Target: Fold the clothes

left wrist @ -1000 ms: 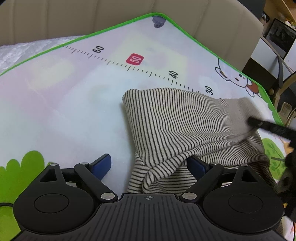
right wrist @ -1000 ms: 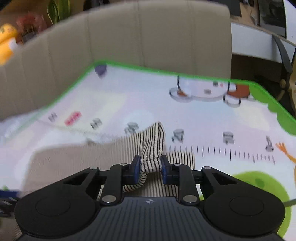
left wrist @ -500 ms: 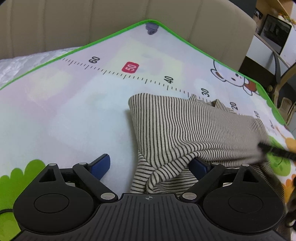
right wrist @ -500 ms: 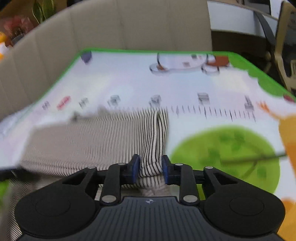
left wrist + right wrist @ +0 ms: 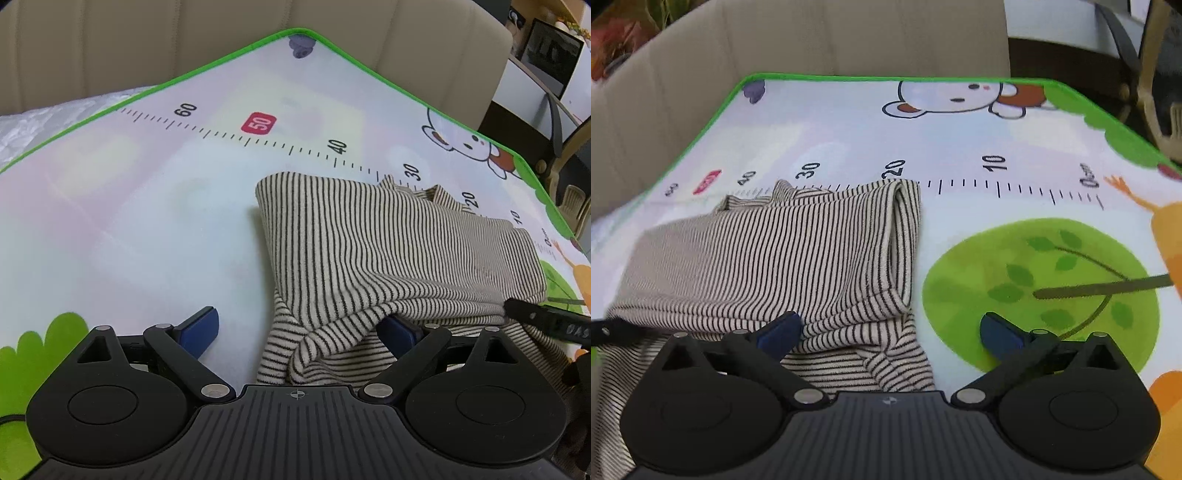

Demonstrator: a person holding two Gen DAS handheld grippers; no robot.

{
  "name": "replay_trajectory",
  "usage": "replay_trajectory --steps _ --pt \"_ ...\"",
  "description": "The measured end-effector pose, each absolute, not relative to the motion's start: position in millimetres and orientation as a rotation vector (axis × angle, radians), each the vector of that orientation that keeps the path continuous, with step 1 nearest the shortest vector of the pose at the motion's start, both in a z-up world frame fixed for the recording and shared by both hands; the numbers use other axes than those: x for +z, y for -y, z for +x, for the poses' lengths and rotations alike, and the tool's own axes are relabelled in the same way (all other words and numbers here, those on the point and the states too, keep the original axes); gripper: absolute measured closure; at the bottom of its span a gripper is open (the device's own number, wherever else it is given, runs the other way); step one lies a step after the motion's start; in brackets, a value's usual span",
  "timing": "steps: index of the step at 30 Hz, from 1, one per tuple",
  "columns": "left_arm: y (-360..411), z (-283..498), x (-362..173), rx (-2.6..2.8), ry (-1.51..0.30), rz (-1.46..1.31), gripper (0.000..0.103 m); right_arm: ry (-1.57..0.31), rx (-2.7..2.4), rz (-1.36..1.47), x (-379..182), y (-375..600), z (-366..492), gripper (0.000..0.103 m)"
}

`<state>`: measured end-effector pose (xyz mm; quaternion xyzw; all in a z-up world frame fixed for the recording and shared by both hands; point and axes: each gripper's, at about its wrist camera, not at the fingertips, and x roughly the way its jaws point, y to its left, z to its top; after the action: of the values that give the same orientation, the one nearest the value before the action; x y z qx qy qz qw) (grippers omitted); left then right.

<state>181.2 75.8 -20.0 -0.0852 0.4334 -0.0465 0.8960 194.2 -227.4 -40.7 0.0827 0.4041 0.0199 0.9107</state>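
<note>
A cream garment with thin black stripes point(image 5: 388, 258) lies folded on the colourful play mat point(image 5: 147, 206). It also shows in the right wrist view point(image 5: 783, 258). My left gripper point(image 5: 303, 328) is open at the garment's near left corner; its right pad is tucked under a fold of cloth. My right gripper point(image 5: 890, 328) is open over the garment's near right corner, holding nothing. The right gripper's finger shows at the right edge of the left wrist view point(image 5: 546, 317).
The mat has a printed ruler point(image 5: 960, 177), a bear drawing point(image 5: 960, 96) and a green border. A beige padded sofa back point(image 5: 221, 40) rises behind the mat. A chair and desk point(image 5: 554, 74) stand beyond the right edge.
My right gripper carried the garment's edge rightward and down onto the mat, then opened and let it go. The garment now lies flatter. My left gripper stayed open.
</note>
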Motion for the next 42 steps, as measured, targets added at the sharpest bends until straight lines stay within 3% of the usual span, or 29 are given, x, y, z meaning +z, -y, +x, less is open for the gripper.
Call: replay_trajectory --steps 10,17,21,24,25,28,32,35,38,40,42 --pt "-74 182 -23 -0.092 -0.912 -0.160 0.005 -0.799 0.047 0.290 -43 241 189 0.000" --pt "-74 183 -22 -0.102 -0.907 -0.158 0.005 -0.831 0.023 0.195 -34 229 192 0.000" --pt "-80 178 -12 -0.120 -0.846 -0.182 0.005 -0.720 0.009 0.139 -11 227 175 0.026" --pt "-86 171 5 -0.161 -0.718 -0.231 0.009 -0.591 0.043 0.066 13 217 161 0.068" --pt "-84 170 11 -0.181 -0.672 -0.240 0.017 -0.580 0.060 0.072 17 215 163 0.070" --pt "-65 176 16 -0.254 -0.631 -0.199 0.041 -0.589 0.105 0.107 21 207 177 0.070" --pt "-43 180 -4 -0.293 -0.714 -0.108 0.041 -0.782 0.092 0.068 -16 200 205 0.072" --pt "-44 183 -12 -0.279 -0.767 -0.109 0.044 -0.782 0.106 0.031 -21 199 207 0.072" --pt "-43 185 -10 -0.276 -0.782 -0.126 0.037 -0.752 0.131 -0.002 0 188 214 0.067" --pt "-41 185 -10 -0.278 -0.786 -0.126 0.034 -0.710 0.158 -0.024 15 179 228 0.054" --pt "-42 185 -11 -0.282 -0.788 -0.124 0.032 -0.690 0.174 -0.017 20 170 250 0.048"
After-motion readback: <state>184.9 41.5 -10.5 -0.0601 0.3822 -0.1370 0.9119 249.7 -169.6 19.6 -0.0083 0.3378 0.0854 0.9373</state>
